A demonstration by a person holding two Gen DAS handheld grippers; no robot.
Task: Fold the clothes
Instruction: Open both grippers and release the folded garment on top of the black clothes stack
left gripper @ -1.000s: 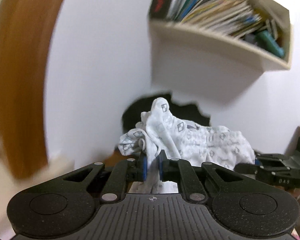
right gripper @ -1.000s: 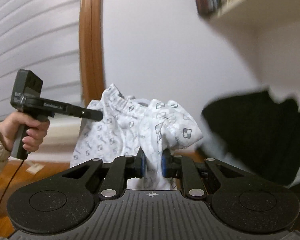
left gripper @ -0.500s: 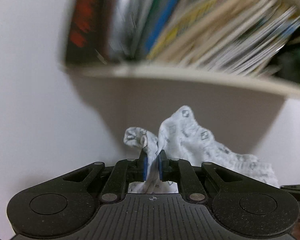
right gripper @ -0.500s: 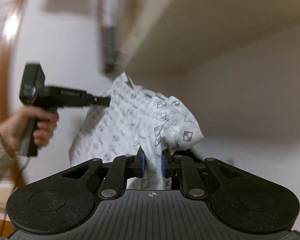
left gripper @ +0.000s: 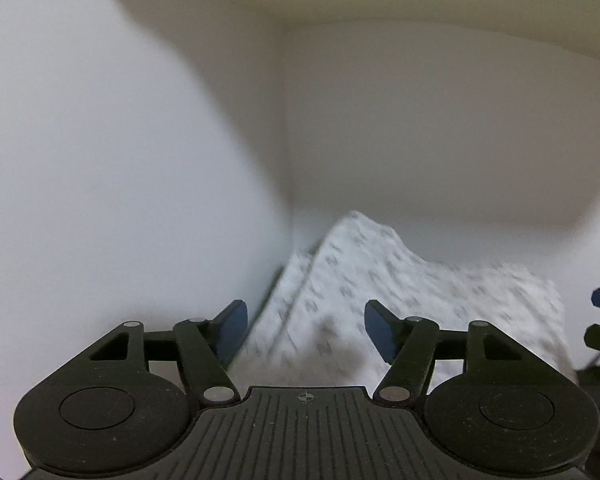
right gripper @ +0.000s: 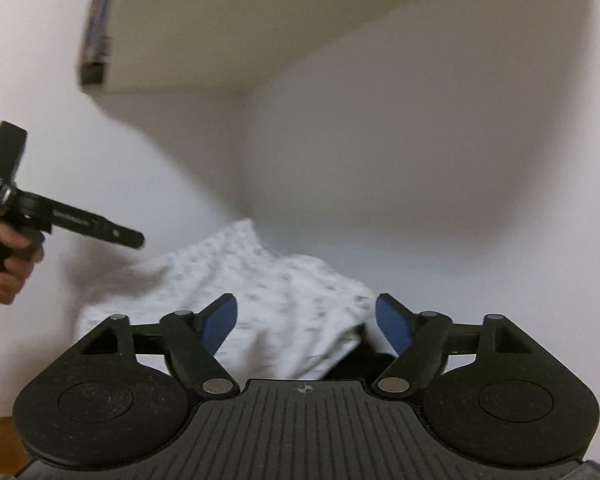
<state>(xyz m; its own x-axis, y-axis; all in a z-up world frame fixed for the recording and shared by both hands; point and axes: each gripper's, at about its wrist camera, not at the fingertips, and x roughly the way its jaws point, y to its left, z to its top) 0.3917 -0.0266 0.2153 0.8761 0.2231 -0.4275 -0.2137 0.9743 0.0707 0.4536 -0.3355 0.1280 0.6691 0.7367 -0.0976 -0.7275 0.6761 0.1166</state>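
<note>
White walls (left gripper: 100, 140) meet in a corner under a pale shelf (right gripper: 340, 20), and the patterned white garment (left gripper: 380, 280) lies heaped at the foot of that corner (blurred in both views). Either side of it, the left gripper (left gripper: 306, 330) and the right gripper (right gripper: 306, 324) are opening their blue pads, neither pressing the cloth. A hand (right gripper: 8, 264) holds the left gripper's handle.

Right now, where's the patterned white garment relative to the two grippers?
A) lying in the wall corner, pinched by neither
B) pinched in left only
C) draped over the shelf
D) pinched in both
A: the patterned garment lies slumped in the wall corner, while the left gripper and right gripper are opening, pads clear of the cloth.
</note>
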